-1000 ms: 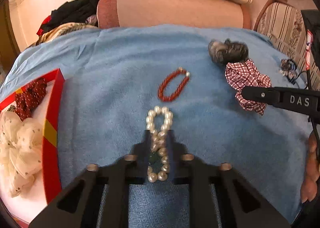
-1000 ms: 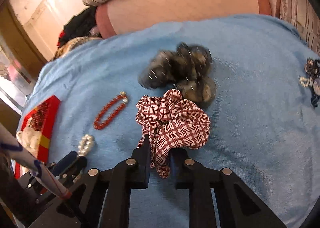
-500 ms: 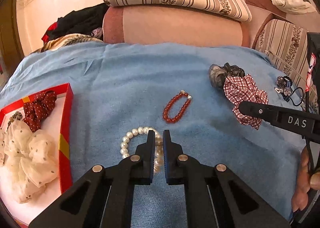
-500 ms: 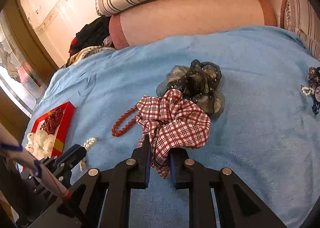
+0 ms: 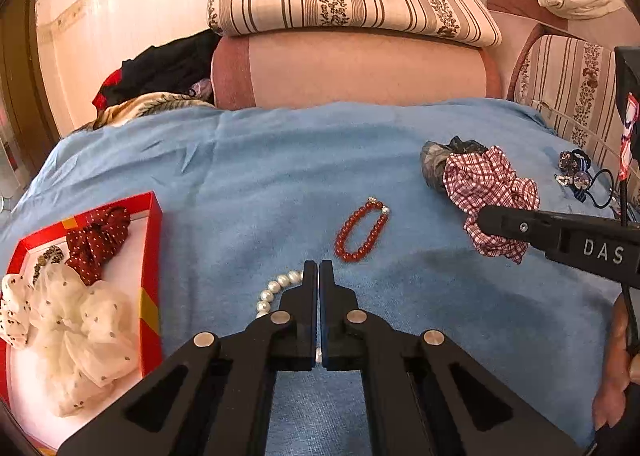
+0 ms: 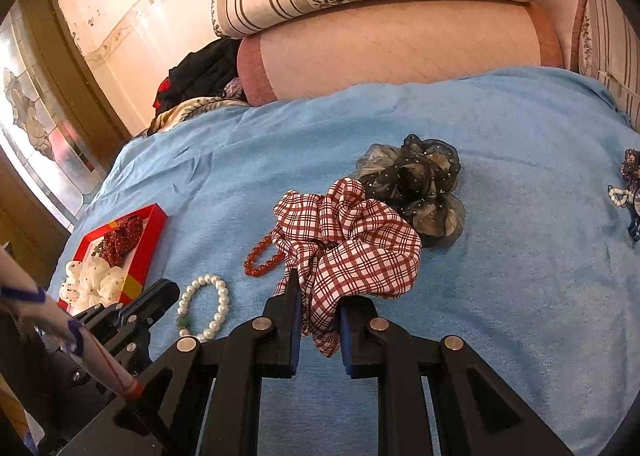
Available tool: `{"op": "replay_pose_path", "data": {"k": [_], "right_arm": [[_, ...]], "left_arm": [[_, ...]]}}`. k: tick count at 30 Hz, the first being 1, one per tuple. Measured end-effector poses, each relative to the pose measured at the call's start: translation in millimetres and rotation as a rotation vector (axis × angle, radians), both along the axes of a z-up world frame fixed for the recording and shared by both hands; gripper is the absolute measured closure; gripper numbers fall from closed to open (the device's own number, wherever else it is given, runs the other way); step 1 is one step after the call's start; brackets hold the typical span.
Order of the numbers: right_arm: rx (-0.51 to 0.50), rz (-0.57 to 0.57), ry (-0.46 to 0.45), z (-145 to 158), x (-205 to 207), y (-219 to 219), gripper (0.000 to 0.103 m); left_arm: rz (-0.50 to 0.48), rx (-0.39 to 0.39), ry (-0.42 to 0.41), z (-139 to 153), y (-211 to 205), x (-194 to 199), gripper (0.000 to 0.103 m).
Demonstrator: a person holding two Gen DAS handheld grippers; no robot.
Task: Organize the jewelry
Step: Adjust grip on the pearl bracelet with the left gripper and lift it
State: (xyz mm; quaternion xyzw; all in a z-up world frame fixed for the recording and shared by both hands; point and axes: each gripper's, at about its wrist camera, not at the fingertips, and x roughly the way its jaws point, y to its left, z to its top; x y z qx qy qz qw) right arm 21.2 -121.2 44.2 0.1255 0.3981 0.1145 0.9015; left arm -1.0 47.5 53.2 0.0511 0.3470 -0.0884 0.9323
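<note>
My left gripper [image 5: 319, 268] is shut with nothing between its fingers, raised above the blue blanket [image 5: 280, 160]. The white pearl bracelet [image 5: 276, 290] lies on the blanket just under and left of its tips; it also shows as a full loop in the right wrist view [image 6: 205, 310]. A red bead bracelet [image 5: 362, 230] lies just beyond. My right gripper [image 6: 318, 288] is shut on the red-and-white plaid scrunchie [image 6: 352, 240], which shows in the left wrist view too [image 5: 486, 192]. A red tray [image 5: 151, 252] sits at the left.
The tray holds a cream tulle scrunchie [image 5: 76, 320] and a dark red dotted scrunchie [image 5: 96, 238]. A dark sheer scrunchie [image 6: 420, 184] lies behind the plaid one. Small hair ties [image 5: 580, 178] lie at the far right. Cushions [image 5: 352, 68] back the blanket.
My left gripper let go of the pearl bracelet, lifted and shut fully. The bracelet now lies as an open loop on the blanket. The right gripper rose, still holding the plaid scrunchie.
</note>
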Motion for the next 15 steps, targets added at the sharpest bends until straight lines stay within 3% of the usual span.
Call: {"op": "replay_pose_path", "data": {"k": [6, 10, 12, 13, 14, 15], "right_arm": [[-0.002, 0.006, 0.001, -1, 0, 1, 0.086], [0.004, -0.008, 0.012, -3, 2, -2, 0.086], [0.006, -0.012, 0.024, -5, 3, -3, 0.086], [0.011, -0.015, 0.029, -5, 3, -4, 0.086], [0.015, -0.013, 0.031, -5, 4, -4, 0.086], [0.014, -0.012, 0.030, -4, 4, -4, 0.086]], "left_arm": [[-0.005, -0.006, 0.003, 1, 2, 0, 0.102], [0.023, -0.048, 0.061, -2, 13, 7, 0.098], [0.016, -0.053, 0.123, -9, 16, 13, 0.071], [0.025, -0.051, 0.143, -12, 17, 15, 0.040], [0.044, -0.054, 0.152, -15, 18, 15, 0.030], [0.049, -0.058, 0.152, -16, 19, 15, 0.030]]}}
